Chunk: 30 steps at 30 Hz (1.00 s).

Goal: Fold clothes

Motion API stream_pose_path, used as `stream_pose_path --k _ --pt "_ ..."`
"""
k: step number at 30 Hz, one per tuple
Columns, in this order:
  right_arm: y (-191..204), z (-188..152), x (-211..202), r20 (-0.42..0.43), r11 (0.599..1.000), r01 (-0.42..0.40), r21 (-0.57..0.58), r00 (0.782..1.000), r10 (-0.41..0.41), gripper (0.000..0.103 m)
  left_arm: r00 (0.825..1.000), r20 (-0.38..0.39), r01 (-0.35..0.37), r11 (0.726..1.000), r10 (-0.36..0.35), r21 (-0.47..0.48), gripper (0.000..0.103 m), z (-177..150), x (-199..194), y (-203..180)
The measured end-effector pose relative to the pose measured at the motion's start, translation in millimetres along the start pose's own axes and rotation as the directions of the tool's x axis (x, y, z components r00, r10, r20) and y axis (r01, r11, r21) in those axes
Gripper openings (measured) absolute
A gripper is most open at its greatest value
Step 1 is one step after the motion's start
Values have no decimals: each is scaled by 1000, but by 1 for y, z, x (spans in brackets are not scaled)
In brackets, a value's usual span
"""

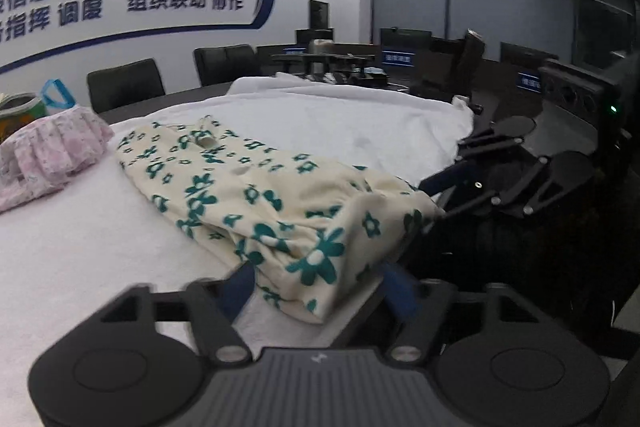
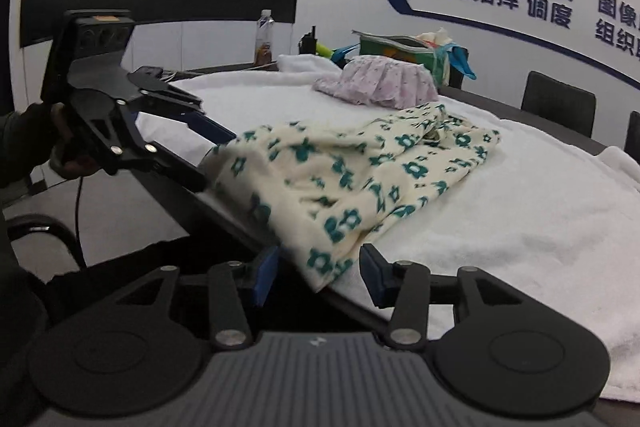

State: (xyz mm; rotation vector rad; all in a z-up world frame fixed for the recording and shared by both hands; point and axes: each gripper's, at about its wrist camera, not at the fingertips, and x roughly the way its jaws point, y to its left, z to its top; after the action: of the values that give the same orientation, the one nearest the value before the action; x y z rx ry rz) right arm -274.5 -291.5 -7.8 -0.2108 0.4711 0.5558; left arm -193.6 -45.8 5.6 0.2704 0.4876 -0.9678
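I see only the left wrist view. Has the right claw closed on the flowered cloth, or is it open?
Observer: Open. In the right wrist view the right claw has its jaws apart; a corner of the cloth hangs between them, and no pad presses on it.
Operator: Is anything standing past the pink garment?
Observer: Yes, an upright bottle, beyond the far end of the towel.

Left gripper (image 2: pixel 212 163) jaws partly apart, right gripper (image 2: pixel 320 277) jaws spread, hand (image 2: pixel 60 139) gripping the left handle
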Motion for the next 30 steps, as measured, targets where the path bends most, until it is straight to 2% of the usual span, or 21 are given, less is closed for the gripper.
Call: stream_pose_path --k 1,3,5,8,10,11,13,15,16,17,20,21,22,23,25,28,29,30 --pt "-2 -1 1 6 1000 0 5 1000 0 42 1000 -2 -6 1000 6 2 34 0 1 2" --pt "-6 -4 2 11 1000 -7 6 1000 7 26 1000 0 -7 1000 7 -1 13 1 2 6" --pt "-7 -4 4 17 999 -32 -10 999 32 10 999 -9 38 999 -38 -39 8 2 0 18" --pt "-10 0 2 20 998 -53 -30 998 54 8 998 -20 63 998 -63 -24 7 1 -7 18" --pt "-8 4 -2 11 997 -59 -46 998 60 8 997 -39 68 998 -68 0 10 -1 -8 17" --pt "-7 6 -4 7 997 -60 -56 998 60 10 998 -40 55 998 -53 32 18 -1 -10 15" --pt "-2 9 -6 14 995 -32 -97 999 34 20 1000 -6 29 994 -29 105 27 0 -18 11" --pt "4 10 -7 35 991 -12 -135 999 17 51 998 57 -9 985 -1 172 67 2 -24 5" --pt "8 9 -5 42 987 -13 -157 999 20 51 997 81 -18 979 1 204 72 3 -23 1" --pt "12 8 -2 47 983 -14 -182 999 22 51 995 102 -24 972 0 235 73 4 -22 -2" --pt "16 8 12 34 972 -34 -231 998 43 51 996 76 14 951 -39 309 73 11 -3 -13" --pt "16 9 17 30 969 -44 -244 998 53 47 997 65 10 939 -34 344 73 11 4 -17" --pt "15 10 23 23 965 -57 -254 998 65 38 998 54 4 925 -27 379 73 11 11 -20" --pt "11 13 26 11 966 -75 -249 997 80 14 999 47 -7 914 -13 405 73 11 17 -22" --pt "-1 21 28 -3 969 -107 -222 994 109 13 999 36 -30 892 16 452 73 13 27 -25" --pt "-15 34 19 35 971 -123 -207 990 134 12 998 29 -56 887 48 458 72 19 39 -24" --pt "-20 38 15 51 971 -139 -193 987 151 12 998 20 -59 895 56 443 64 22 43 -21" --pt "-26 41 13 71 974 -151 -169 984 165 12 998 8 -61 903 64 425 50 26 48 -18"
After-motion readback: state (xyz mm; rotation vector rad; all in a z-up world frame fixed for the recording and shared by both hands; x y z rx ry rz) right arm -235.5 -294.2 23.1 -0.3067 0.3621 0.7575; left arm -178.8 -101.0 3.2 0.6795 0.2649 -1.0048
